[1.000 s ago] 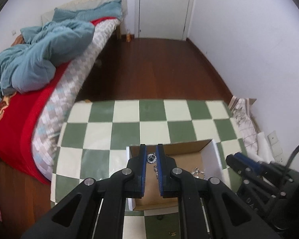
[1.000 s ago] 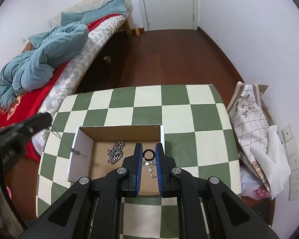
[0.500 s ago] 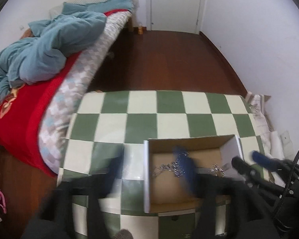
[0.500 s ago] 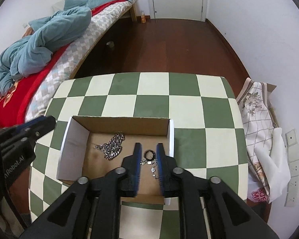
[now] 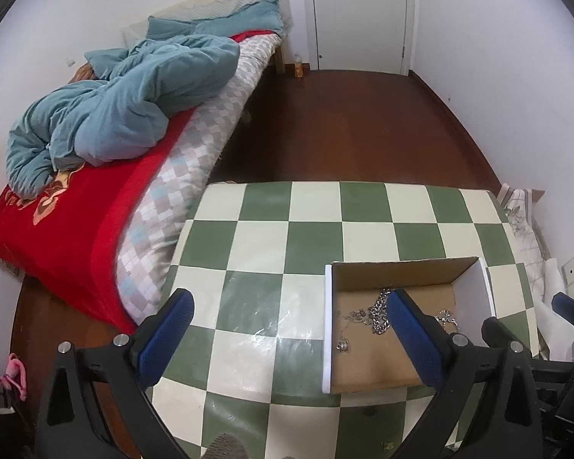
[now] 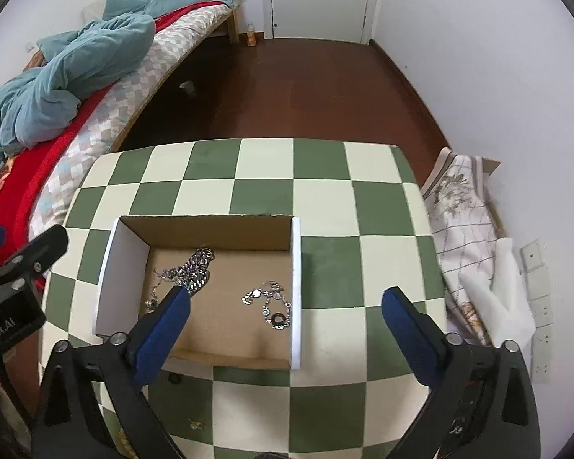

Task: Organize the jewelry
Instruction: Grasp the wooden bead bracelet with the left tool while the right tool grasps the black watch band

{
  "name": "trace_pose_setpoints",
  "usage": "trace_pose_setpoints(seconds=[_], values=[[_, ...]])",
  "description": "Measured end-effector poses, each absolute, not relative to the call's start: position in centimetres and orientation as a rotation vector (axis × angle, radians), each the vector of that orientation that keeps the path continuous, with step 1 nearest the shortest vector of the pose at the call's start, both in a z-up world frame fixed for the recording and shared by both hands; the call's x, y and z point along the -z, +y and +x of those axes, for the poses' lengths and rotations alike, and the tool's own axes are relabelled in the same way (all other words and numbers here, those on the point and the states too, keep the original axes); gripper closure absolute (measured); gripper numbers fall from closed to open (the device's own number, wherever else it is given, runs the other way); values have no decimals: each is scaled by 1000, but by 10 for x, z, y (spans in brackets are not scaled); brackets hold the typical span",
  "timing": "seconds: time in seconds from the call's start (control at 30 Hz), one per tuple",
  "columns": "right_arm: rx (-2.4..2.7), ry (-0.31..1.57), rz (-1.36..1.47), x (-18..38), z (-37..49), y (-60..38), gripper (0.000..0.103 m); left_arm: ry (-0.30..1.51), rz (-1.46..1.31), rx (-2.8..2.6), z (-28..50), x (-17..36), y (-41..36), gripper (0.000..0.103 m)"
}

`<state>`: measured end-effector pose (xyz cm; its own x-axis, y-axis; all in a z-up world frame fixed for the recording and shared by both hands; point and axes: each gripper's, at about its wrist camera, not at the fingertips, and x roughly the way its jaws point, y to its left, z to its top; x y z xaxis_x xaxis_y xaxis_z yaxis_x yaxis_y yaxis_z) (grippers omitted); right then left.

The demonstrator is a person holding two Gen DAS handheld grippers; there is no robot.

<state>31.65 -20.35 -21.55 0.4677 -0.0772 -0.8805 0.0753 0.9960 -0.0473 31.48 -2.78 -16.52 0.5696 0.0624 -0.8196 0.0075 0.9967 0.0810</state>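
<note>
Left tool (image 5: 287, 329), right tool (image 6: 285, 319): just opened wide, empty | silver chains (image 6: 195, 267) released inside shallow cardboard box (image 6: 294, 287) | gathered for tidiness.

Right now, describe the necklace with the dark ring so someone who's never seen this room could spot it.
Find the green-and-cream checkered table and the open cardboard box on it. Inside, near the box's right white wall, lies the thin silver necklace. Unlike the chunky chain pile at the back left, it is fine-linked and ends in a dark ring.

Open cardboard box (image 6: 218, 225) on checkered counter (image 6: 325, 176); chunky silver chain (image 6: 199, 267) heaped left, ringed necklace (image 6: 271, 306) right.
</note>
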Motion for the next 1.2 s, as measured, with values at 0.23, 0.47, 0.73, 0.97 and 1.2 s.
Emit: trace_pose_setpoints(seconds=[0.23,0.47,0.73,0.97,1.2], values=[[97,1040,-6,196,294,-197,0,906,88,-52,288,142,-23,0],[95,989,17,169,262,-190,0,852,84,-56,253,113,-15,0],[77,942,84,142,207,-198,0,825,84,-58,204,93,-4,0],[127,1039,166,184,149,-227,0,1005,103,-72,159,159,5,0],[164,1189,225,257,124,-242,0,1214,102,-65,149,241,-2,1]])
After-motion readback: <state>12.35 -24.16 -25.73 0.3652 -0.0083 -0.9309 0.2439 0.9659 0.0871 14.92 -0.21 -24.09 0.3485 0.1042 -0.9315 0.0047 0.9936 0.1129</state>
